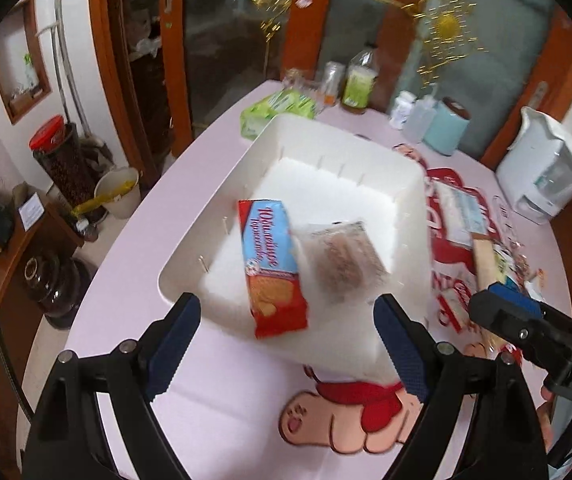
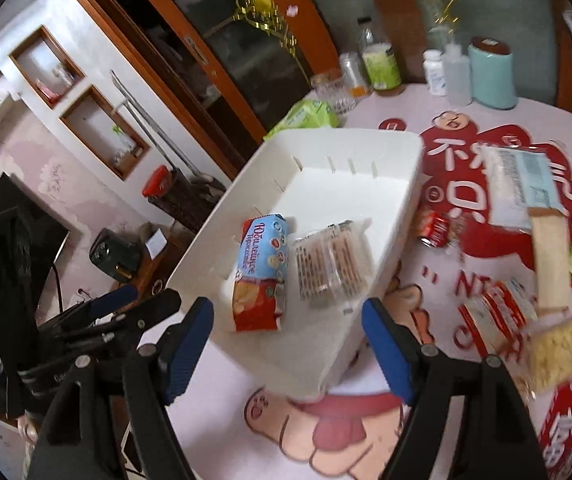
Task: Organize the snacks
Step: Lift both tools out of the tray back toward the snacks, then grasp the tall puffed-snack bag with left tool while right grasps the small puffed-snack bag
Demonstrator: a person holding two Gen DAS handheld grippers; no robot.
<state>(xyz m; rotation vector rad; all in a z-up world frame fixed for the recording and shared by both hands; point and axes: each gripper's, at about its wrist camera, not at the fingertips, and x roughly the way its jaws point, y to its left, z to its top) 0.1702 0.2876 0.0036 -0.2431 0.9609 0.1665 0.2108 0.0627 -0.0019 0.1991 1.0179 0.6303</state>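
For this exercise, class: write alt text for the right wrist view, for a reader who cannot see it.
A white plastic bin on a pink cartoon-print tablecloth holds a red-and-blue biscuit packet beside a clear pack of wafers. The right hand-held gripper hangs open and empty in front of it. More snack packets lie loose to the bin's right.

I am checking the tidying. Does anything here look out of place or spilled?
Nothing is spilled. Two packs lie in the white bin, but several snacks are scattered loose on the table to its right, outside it. Both grippers are open and empty.
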